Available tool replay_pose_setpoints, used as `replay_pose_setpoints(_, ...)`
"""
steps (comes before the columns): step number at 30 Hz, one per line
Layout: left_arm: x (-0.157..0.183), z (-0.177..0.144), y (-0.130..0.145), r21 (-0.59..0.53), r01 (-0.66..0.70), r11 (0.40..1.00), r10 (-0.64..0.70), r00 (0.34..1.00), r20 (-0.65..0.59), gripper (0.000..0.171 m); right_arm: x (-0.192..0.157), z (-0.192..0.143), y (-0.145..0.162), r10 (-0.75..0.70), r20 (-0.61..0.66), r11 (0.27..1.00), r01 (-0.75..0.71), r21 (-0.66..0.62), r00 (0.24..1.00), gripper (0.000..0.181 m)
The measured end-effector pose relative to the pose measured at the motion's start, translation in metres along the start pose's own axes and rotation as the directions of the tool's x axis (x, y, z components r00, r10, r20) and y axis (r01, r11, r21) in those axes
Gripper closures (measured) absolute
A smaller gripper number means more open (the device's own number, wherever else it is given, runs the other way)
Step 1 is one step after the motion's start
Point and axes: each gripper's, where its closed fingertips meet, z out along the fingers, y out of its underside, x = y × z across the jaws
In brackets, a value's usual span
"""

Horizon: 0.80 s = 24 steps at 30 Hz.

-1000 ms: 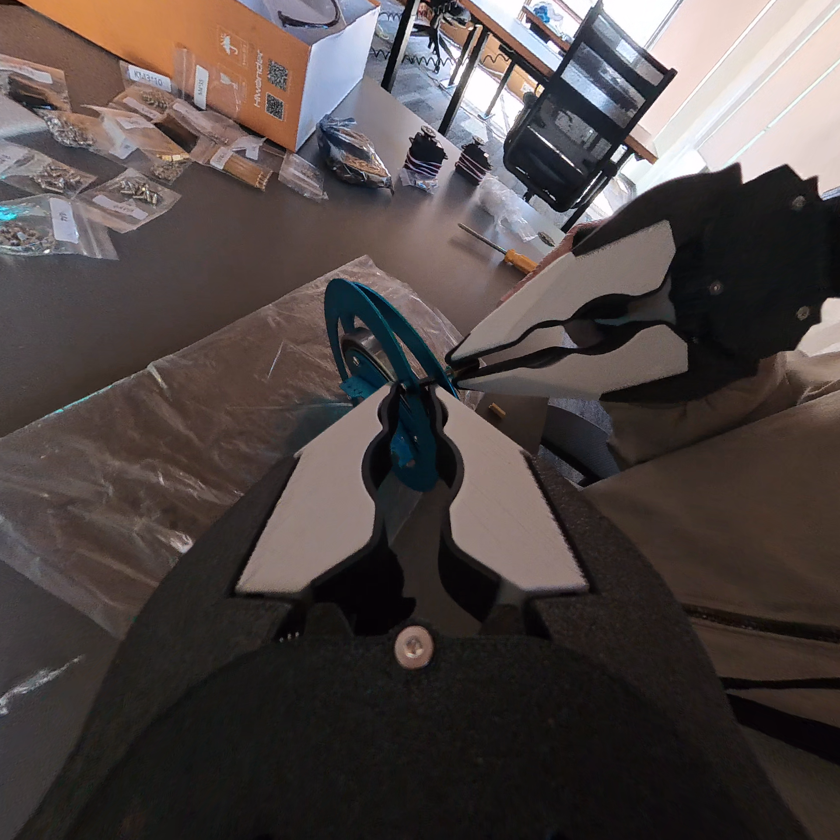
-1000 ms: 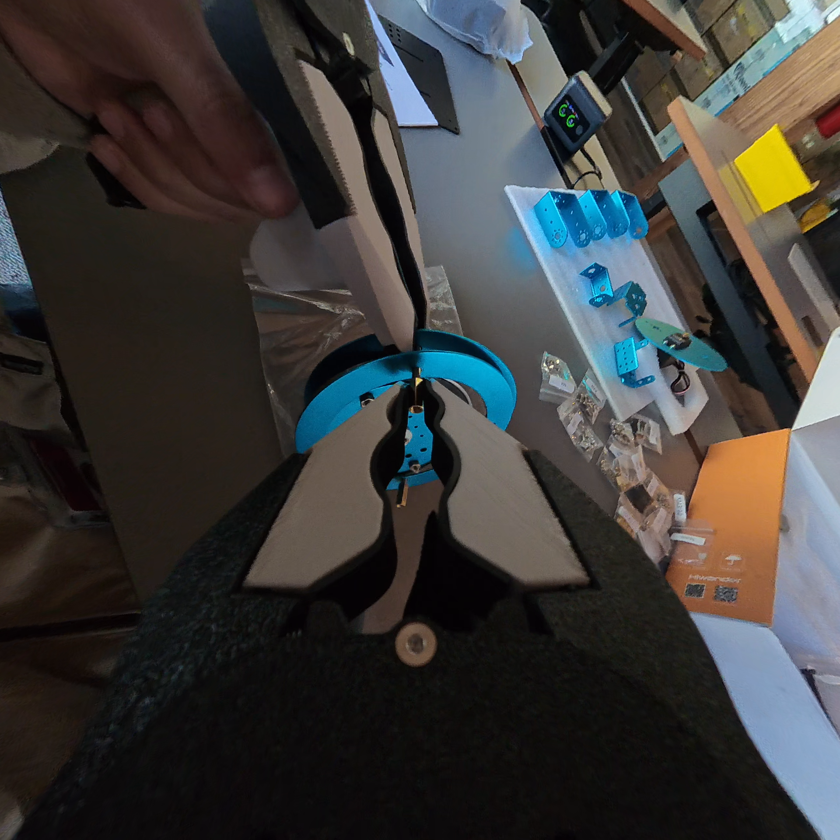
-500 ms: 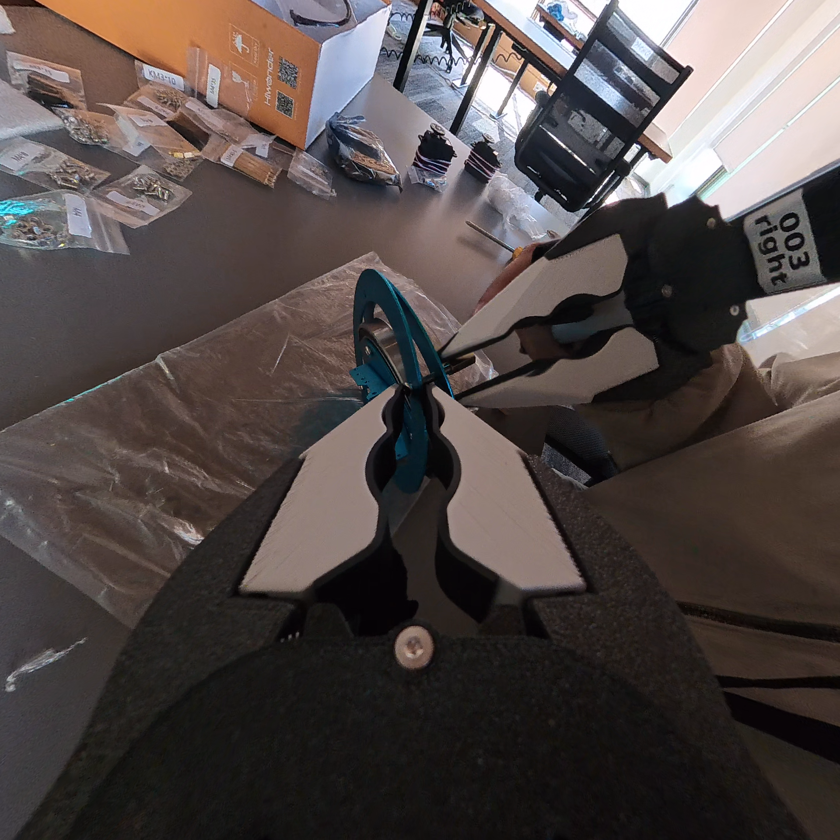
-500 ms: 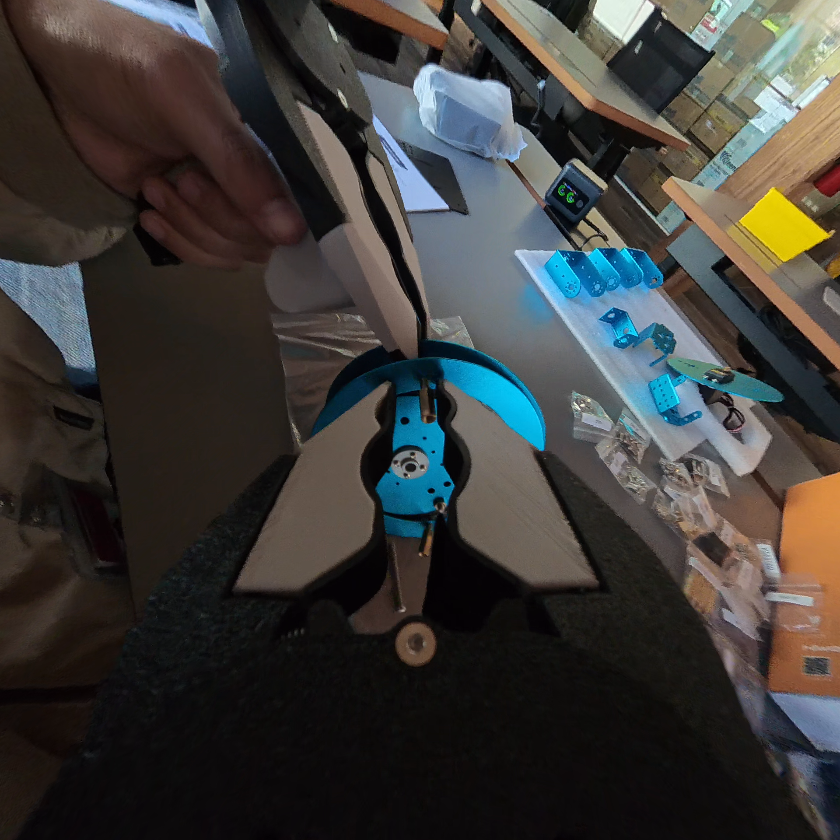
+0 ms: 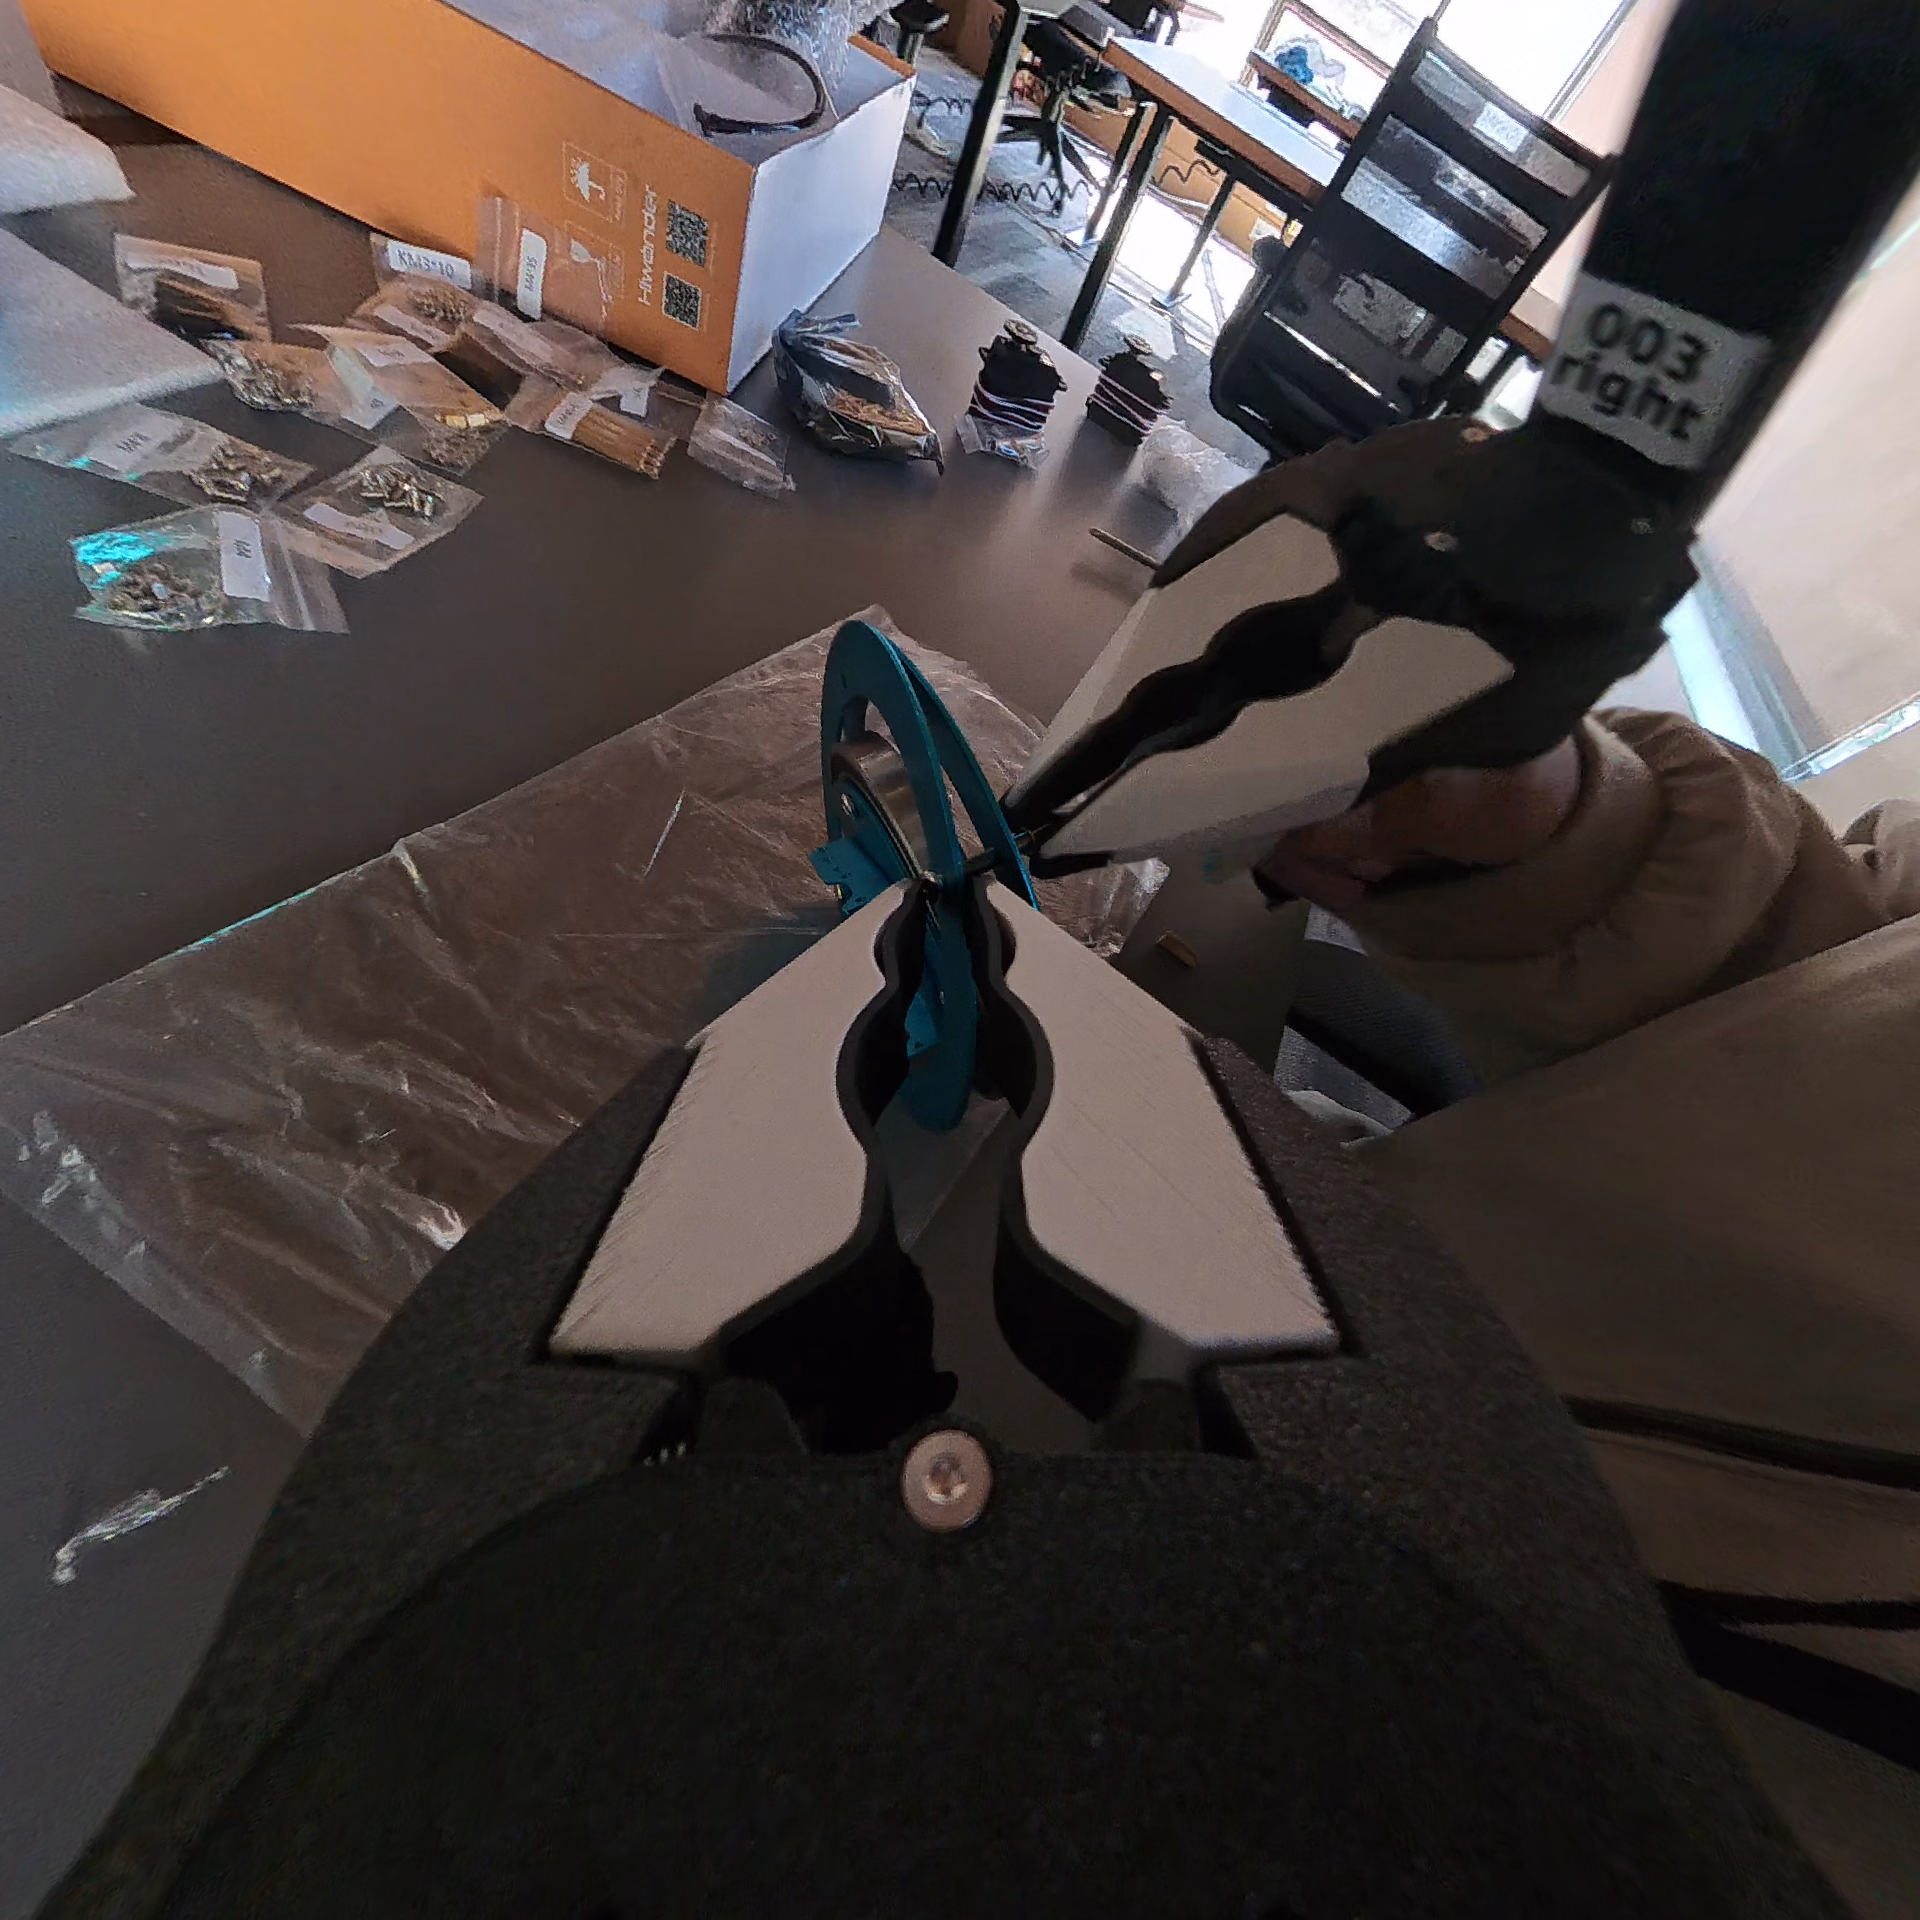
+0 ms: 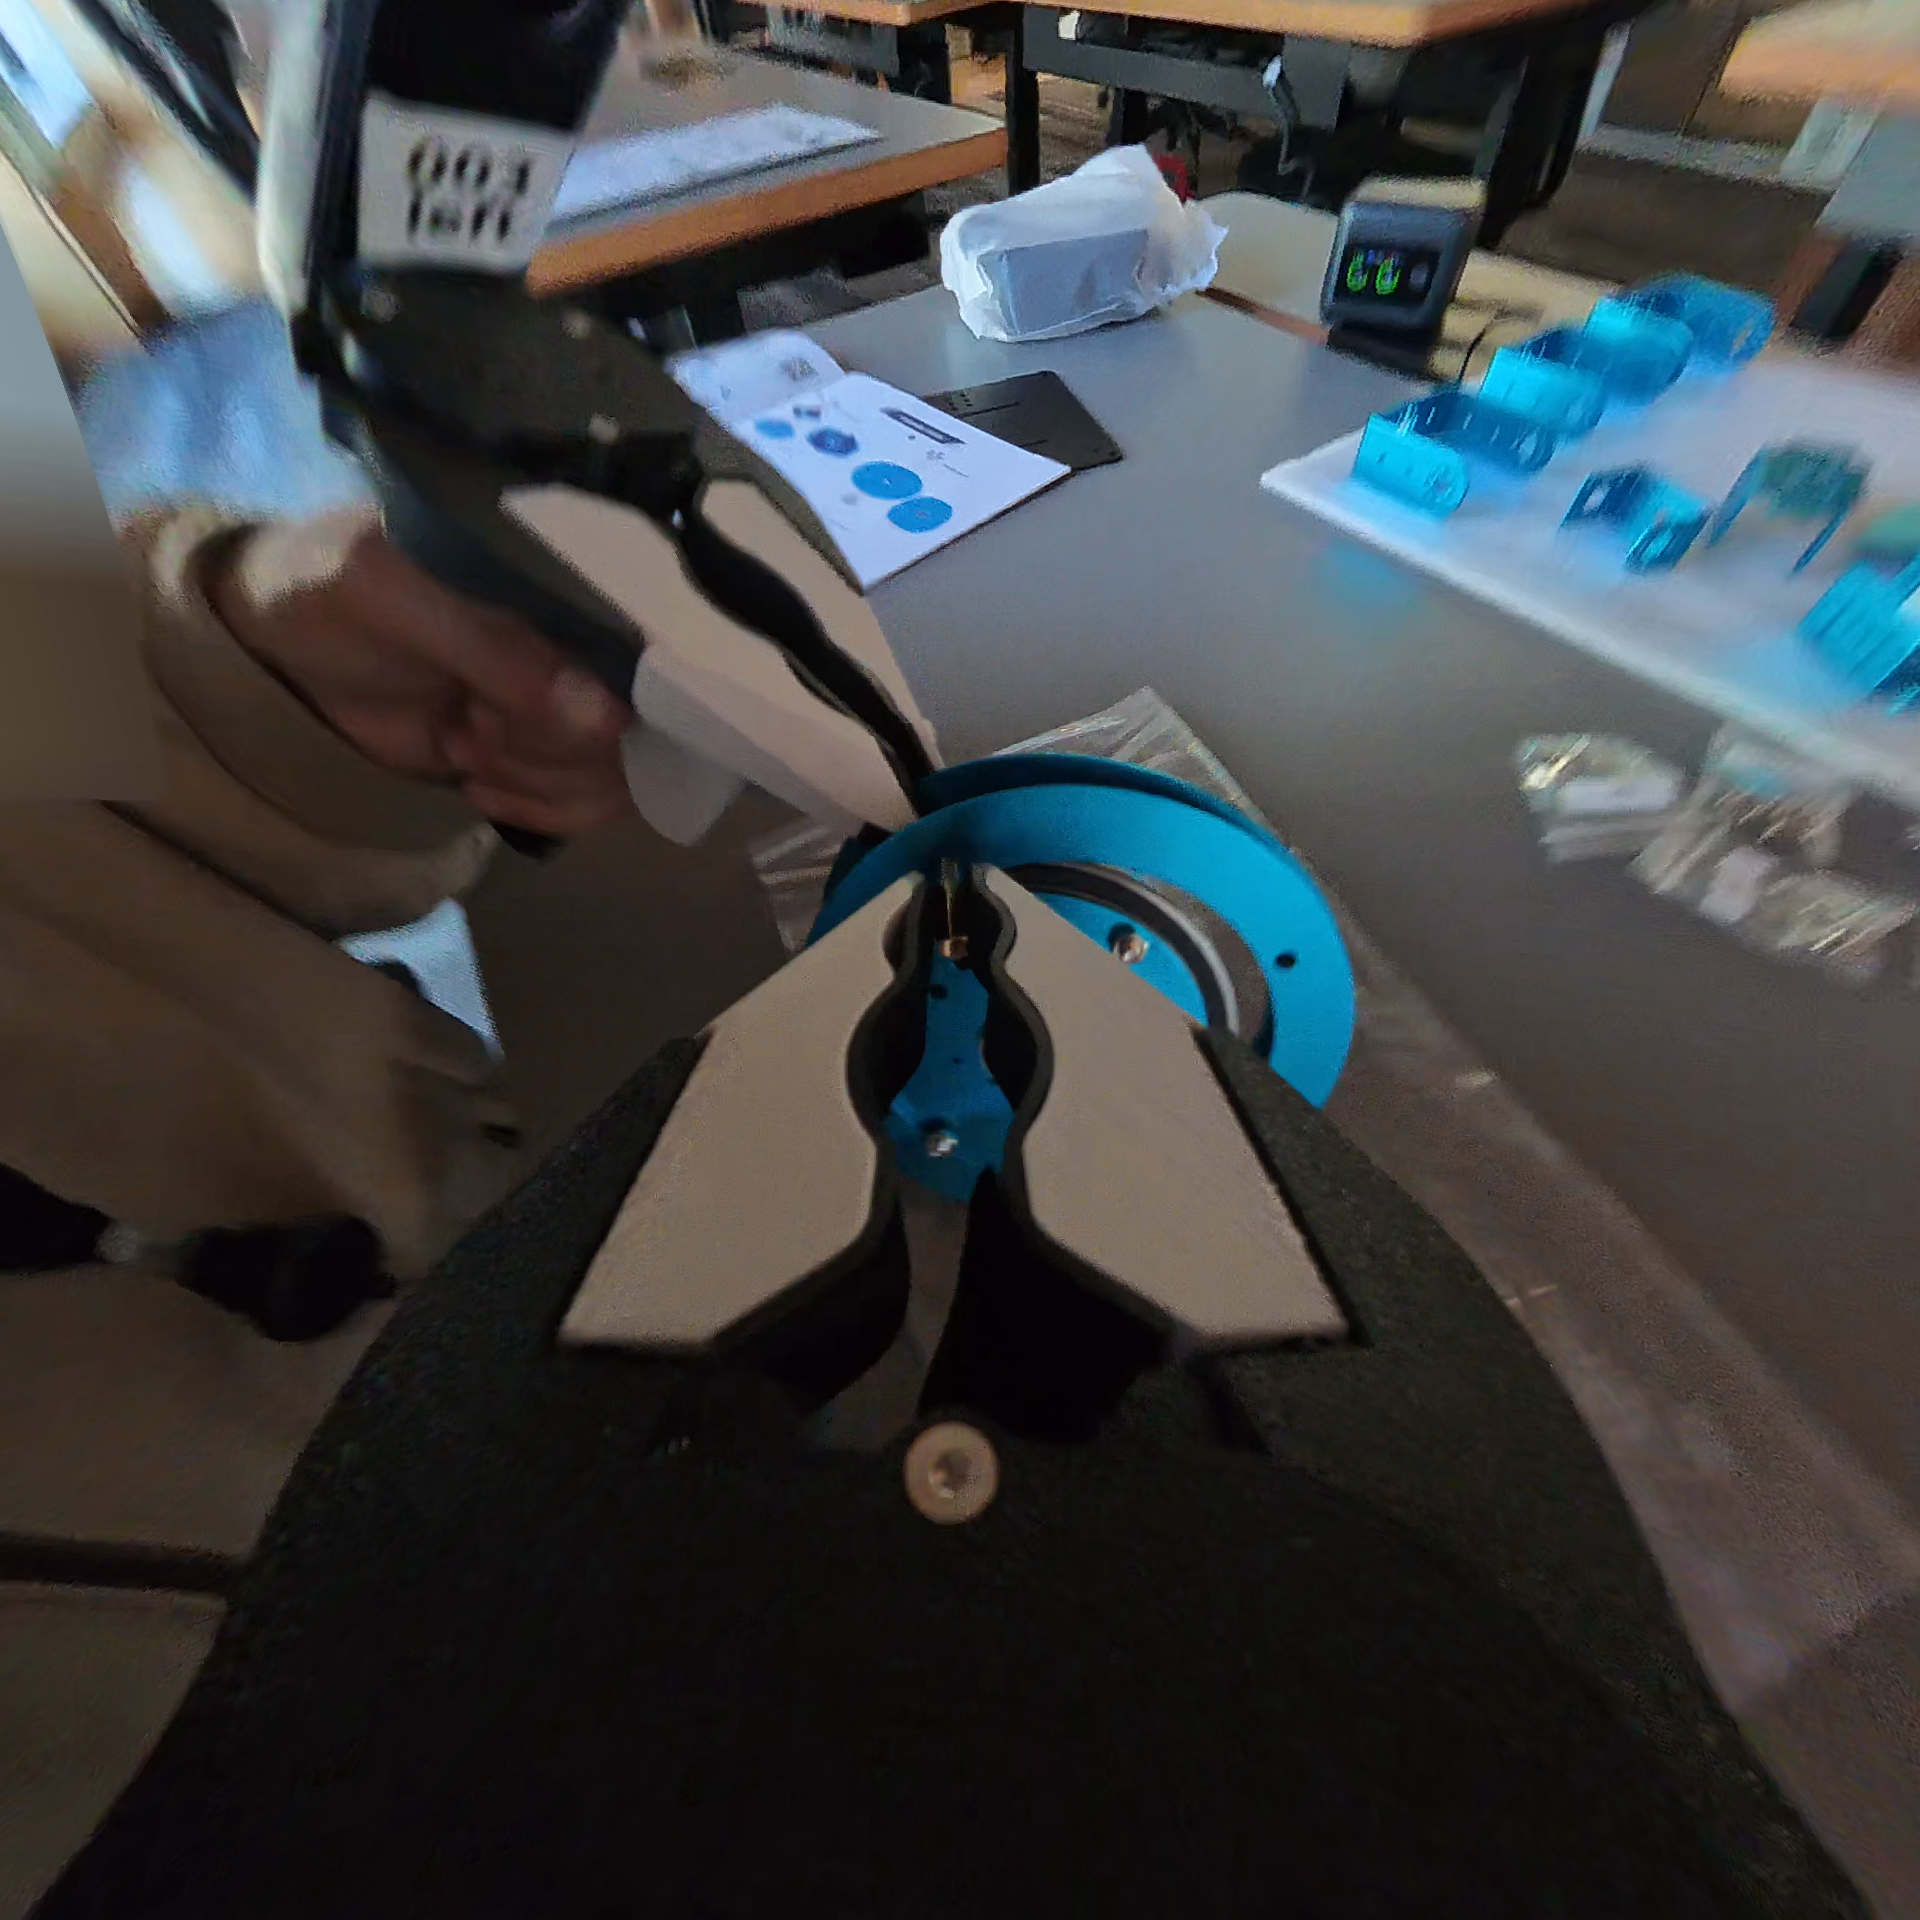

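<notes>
A blue metal assembly of two round plates around a silver bearing (image 5: 940,758) stands on edge above a clear plastic sheet (image 5: 312,987). My left gripper (image 5: 951,896) is shut on the rim of one plate. My right gripper (image 5: 1023,836) comes in from the right, its tips against the plate's face. In the right wrist view, my right gripper (image 6: 951,883) is shut on a thin brass standoff (image 6: 951,940) set against the blue assembly (image 6: 1288,935). The left gripper (image 6: 914,795) pinches the rim from above left. A hand holds each gripper.
An orange and white box (image 5: 416,114), several bags of screws (image 5: 208,468), two servo motors (image 5: 1013,400) and a black chair (image 5: 1403,260) lie beyond. The right wrist view shows a white tray of blue brackets (image 6: 1558,499), an instruction sheet (image 6: 883,478), a white wrapped bundle (image 6: 1081,249). My two grippers' fingertips are within a few centimetres of each other.
My right gripper has swung upward and turned while keeping its tips at the plate; its view is now blurred. The left gripper keeps its hold on the rim.
</notes>
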Motion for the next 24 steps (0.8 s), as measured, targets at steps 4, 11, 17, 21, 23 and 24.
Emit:
replay_pose_setpoints(4, 0.003, 0.001, 0.002, 0.008, -0.032, 0.999, 0.032, 0.999, 0.018, 0.168, -0.002, -0.002, 0.003, 0.515, 0.169, 0.854, -0.52, -0.015, 0.84, 0.177)
replay_pose_setpoints(11, 0.009, 0.003, 0.003, 0.007, -0.079, 0.997, 0.078, 0.997, 0.029, 0.169, -0.006, -0.008, 0.007, 0.282, 0.073, 0.959, -0.282, -0.011, 0.957, 0.175)
replay_pose_setpoints(17, 0.008, 0.003, 0.003, 0.003, -0.096, 0.995, 0.096, 0.994, 0.046, 0.169, -0.003, -0.008, 0.013, -0.224, -0.172, 0.973, 0.21, -0.091, 0.959, 0.176)
replay_pose_setpoints(21, 0.005, 0.002, 0.002, -0.017, -0.181, 0.983, 0.182, 0.98, 0.081, 0.165, -0.001, -0.007, 0.012, -0.093, -0.162, 0.994, 0.082, -0.071, 0.982, 0.177)
replay_pose_setpoints(23, 0.003, -0.002, -0.002, 0.024, -0.193, 0.981, 0.188, 0.974, 0.122, 0.147, 0.001, -0.007, 0.012, 0.051, -0.135, 0.998, -0.054, -0.021, 0.989, 0.177)
replay_pose_setpoints(24, 0.003, -0.004, -0.001, 0.038, -0.185, 0.982, 0.178, 0.976, 0.129, 0.138, 0.002, -0.007, 0.011, 0.102, -0.121, 0.995, -0.104, -0.003, 0.987, 0.177)
